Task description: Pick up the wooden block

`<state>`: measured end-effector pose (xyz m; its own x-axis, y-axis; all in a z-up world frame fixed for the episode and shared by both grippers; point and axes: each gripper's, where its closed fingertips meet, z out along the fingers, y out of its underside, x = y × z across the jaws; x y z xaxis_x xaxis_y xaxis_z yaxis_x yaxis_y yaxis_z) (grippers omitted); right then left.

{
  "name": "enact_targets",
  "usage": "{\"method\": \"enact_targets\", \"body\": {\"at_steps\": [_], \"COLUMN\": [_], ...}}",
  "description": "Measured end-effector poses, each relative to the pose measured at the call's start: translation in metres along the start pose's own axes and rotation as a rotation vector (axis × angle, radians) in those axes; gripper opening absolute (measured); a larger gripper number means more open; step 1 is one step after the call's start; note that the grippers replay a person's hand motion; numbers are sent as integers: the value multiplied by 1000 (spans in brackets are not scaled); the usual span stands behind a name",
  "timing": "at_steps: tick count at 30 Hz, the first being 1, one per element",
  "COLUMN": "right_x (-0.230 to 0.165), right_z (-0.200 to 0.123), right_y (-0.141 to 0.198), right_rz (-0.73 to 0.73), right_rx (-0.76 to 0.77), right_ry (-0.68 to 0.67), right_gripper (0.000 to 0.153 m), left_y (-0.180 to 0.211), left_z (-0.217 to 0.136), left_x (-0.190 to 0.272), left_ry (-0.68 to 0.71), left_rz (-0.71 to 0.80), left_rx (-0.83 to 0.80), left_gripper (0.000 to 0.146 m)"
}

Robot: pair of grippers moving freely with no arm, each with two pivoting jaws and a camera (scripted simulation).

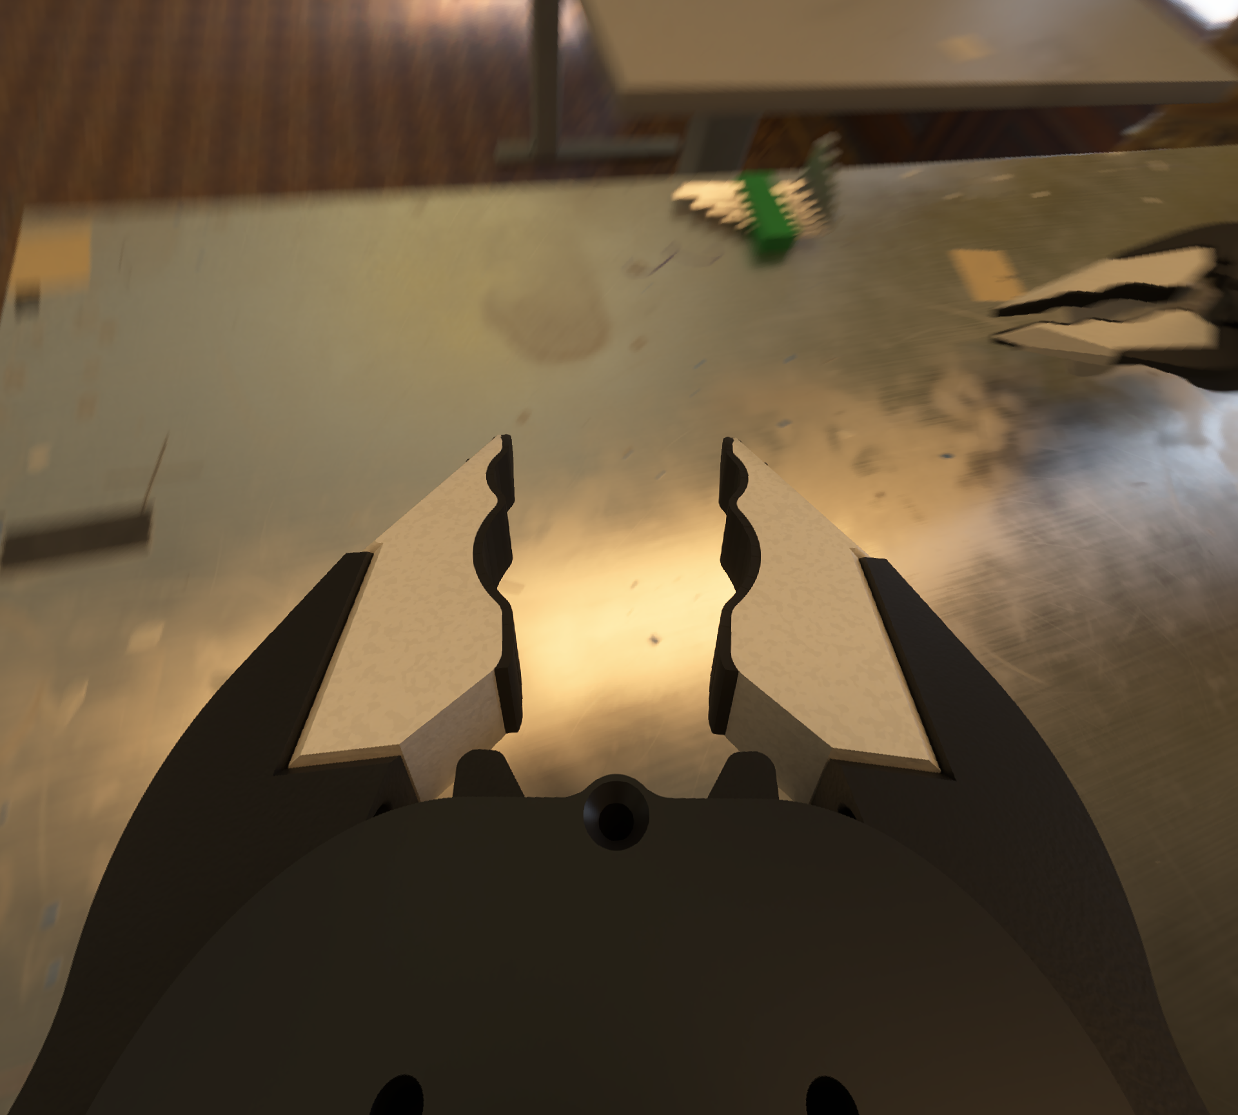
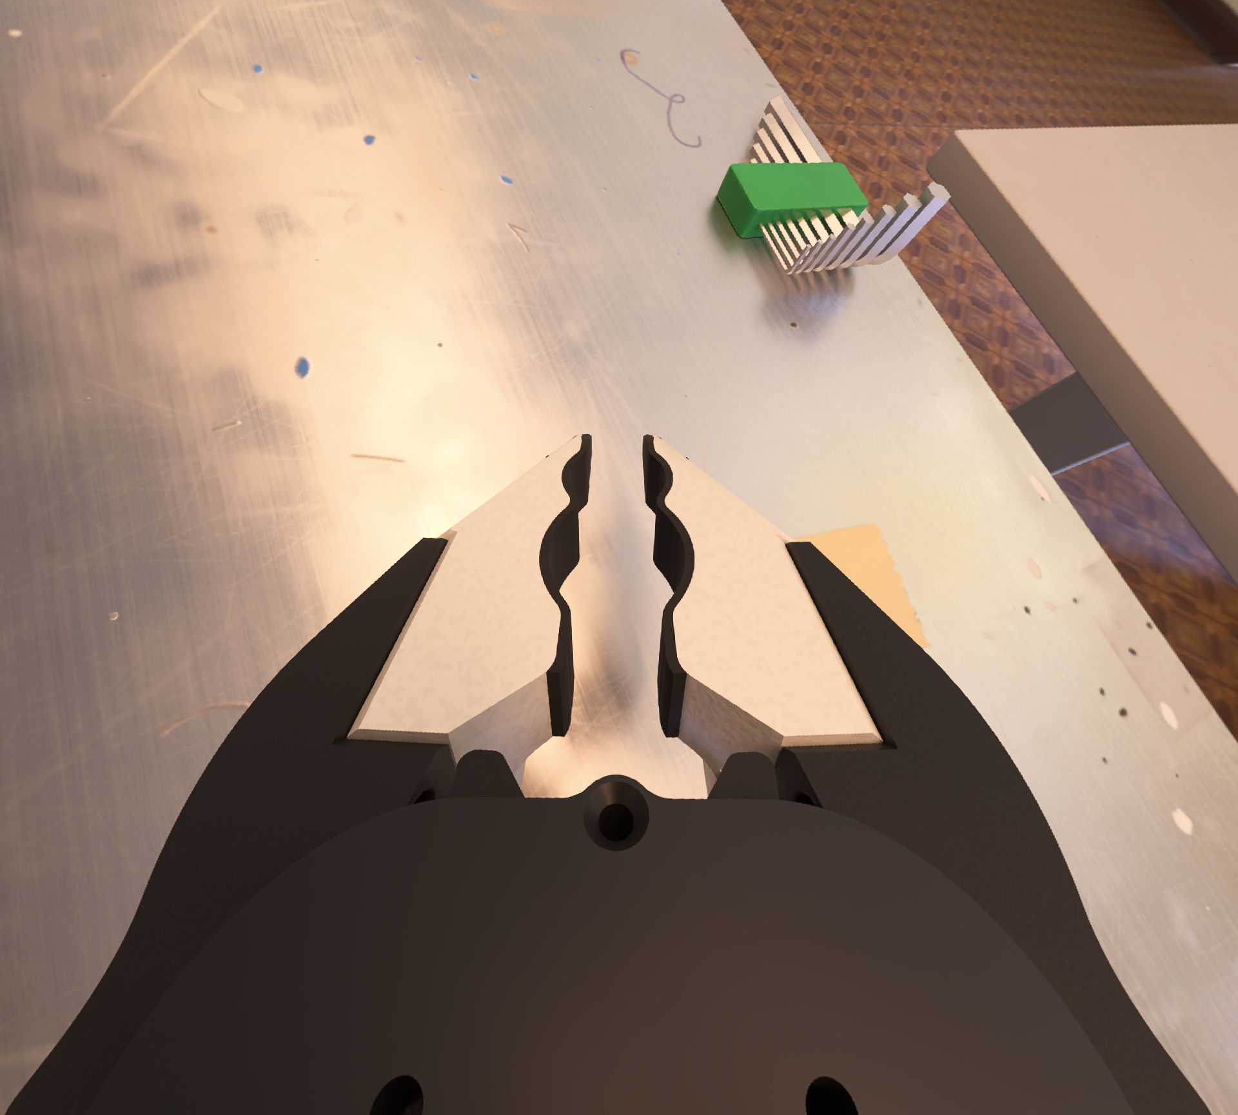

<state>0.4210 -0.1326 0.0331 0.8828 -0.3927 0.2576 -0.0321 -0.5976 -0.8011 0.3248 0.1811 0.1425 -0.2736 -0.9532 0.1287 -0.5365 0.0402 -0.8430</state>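
so far no wooden block shows in either view, and this decides how i read everything else. the left gripper [image 1: 616, 446] hangs over the metal table [image 1: 268, 386] with its jaws wide apart and nothing between them, only the bright reflection of the surface. i judge it is kept open like this because it is ready to take something, but the target is not yet found. its view is blurred, so small details far away are not sure.

the right gripper [image 2: 616, 443] points along the same table [image 2: 335, 212], low and close to the surface. its jaws stand narrow, with only a thin gap, and they hold nothing. in the left wrist view this right gripper [image 1: 1005, 322] shows at the right edge, well apart from the left one.

near the far edge of the table lies a green holder with white hex keys [image 2: 797, 198], also visible, blurred, from the left [image 1: 770, 212]. it is not wood, so i think it is not the target. a pale tan patch [image 2: 864, 567] lies flat on the surface just beside the right gripper, partly hidden behind its finger; it looks more like tape or paper than a block, but i cannot tell for sure. beyond the edge stands a second white table [image 2: 1105, 252].

my judgement: the task is in its searching stage, and the next move needs a look at another part of the table.
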Motion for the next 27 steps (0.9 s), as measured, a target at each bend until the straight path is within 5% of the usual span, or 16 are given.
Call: {"method": "enact_targets", "body": {"at_steps": [4, 7, 12, 22, 27], "right_x": [-3, -3, -3, -3, -1], "right_z": [3, 4, 2, 0, -1], "right_y": [2, 2, 1, -1, -2], "right_rz": [-27, -35, -42, -68, -58], "right_rx": [-24, -34, -26, -27, -18], "right_ry": [8, 8, 17, 28, 33], "right_gripper": [15, 16, 16, 16, 16], "left_y": [47, 71, 86, 118, 114], "left_z": [9, 8, 6, 22, 37], "left_x": [-60, -89, -96, -79, -81], "left_ry": [-61, -211, -282, -266, -266], "left_rz": [-323, -387, -312, -302, -125], "left_rx": [-280, -438, -587, -791, -812], "left_gripper": [54, 55, 71, 71, 40]}}
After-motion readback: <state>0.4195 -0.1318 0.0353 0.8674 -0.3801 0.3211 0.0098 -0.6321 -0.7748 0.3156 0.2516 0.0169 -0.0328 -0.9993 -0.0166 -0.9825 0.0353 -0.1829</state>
